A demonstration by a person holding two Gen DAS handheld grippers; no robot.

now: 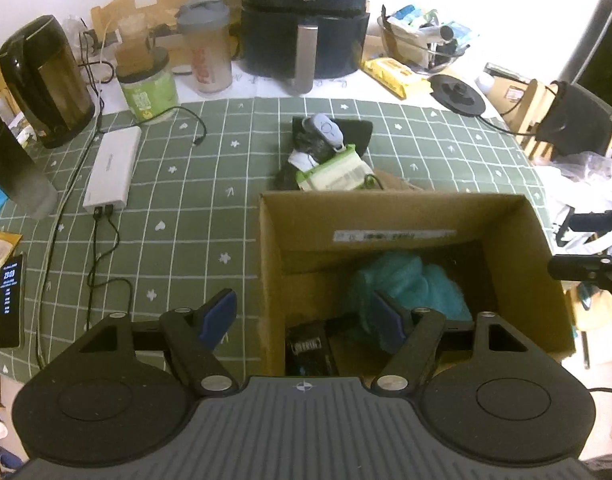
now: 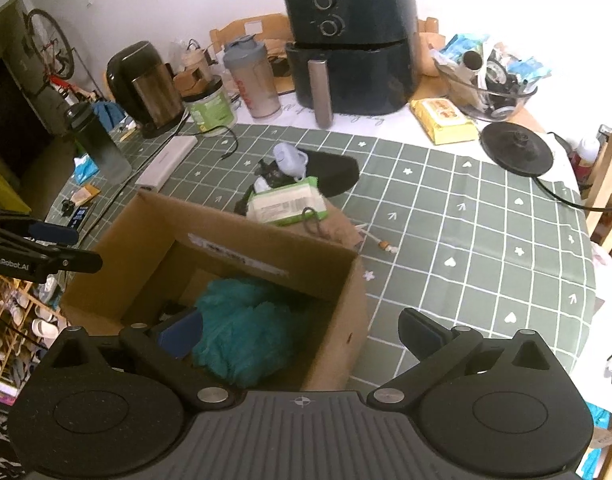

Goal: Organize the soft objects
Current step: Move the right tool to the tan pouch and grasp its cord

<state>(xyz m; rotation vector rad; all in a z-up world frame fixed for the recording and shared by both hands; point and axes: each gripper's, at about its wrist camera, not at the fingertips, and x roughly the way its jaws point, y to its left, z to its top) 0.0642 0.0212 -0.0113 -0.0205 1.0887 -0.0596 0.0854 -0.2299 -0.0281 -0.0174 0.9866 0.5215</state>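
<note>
An open cardboard box (image 1: 506,240) (image 2: 118,248) stands on the green checked tablecloth (image 1: 210,216). A teal fluffy item (image 1: 410,284) (image 2: 242,328) lies inside it beside a dark object (image 1: 310,350). My left gripper (image 1: 304,320) is open, straddling the box's left wall without touching it. My right gripper (image 2: 302,334) is open across the right wall, one finger above the teal item. Behind the box lies a pile: a green wipes pack (image 1: 334,174) (image 2: 286,202), a pale blue soft item (image 1: 326,128) (image 2: 290,158), a black flat piece (image 2: 330,170) and a tan cloth (image 2: 338,228).
Along the back stand a black air fryer (image 1: 306,28), a kettle (image 1: 42,80), a shaker bottle (image 1: 206,48), a green jar (image 1: 148,92) and a glass bowl of clutter (image 2: 490,80). A white power bank (image 1: 112,168) with cables and a phone (image 1: 10,304) lie left.
</note>
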